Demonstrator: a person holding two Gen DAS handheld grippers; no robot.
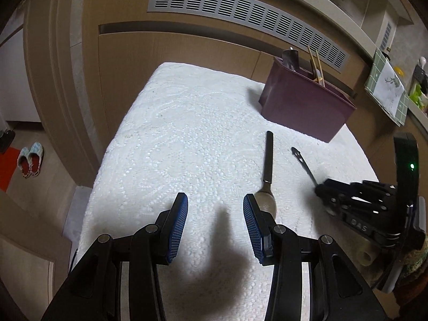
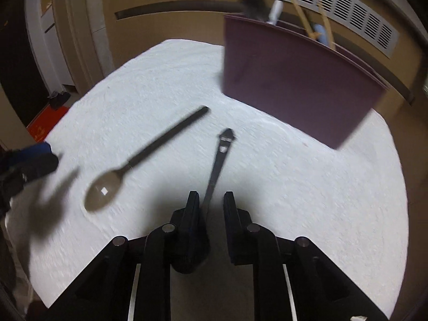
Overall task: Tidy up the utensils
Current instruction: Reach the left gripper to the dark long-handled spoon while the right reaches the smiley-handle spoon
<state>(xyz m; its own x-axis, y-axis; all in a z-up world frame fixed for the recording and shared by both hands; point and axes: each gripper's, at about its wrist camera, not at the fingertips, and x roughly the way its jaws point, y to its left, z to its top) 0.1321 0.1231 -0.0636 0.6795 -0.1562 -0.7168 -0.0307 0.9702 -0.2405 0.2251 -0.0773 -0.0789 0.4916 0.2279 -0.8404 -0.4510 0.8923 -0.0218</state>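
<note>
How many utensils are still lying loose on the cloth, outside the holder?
2. A spoon lies left of centre, untouched. A black slotted utensil lies beside it, its lower end between the right gripper fingers. Others may be hidden.

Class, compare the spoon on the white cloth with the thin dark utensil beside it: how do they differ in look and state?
The spoon shows a broad silvery bowl and a straight dark handle; the thin utensil is dark throughout, and its far end is pointed with cut-outs. The spoon lies free on the cloth; the thin utensil's near end sits between the right gripper fingers, though a firm grip cannot be told. Both point towards the maroon holder.
</note>
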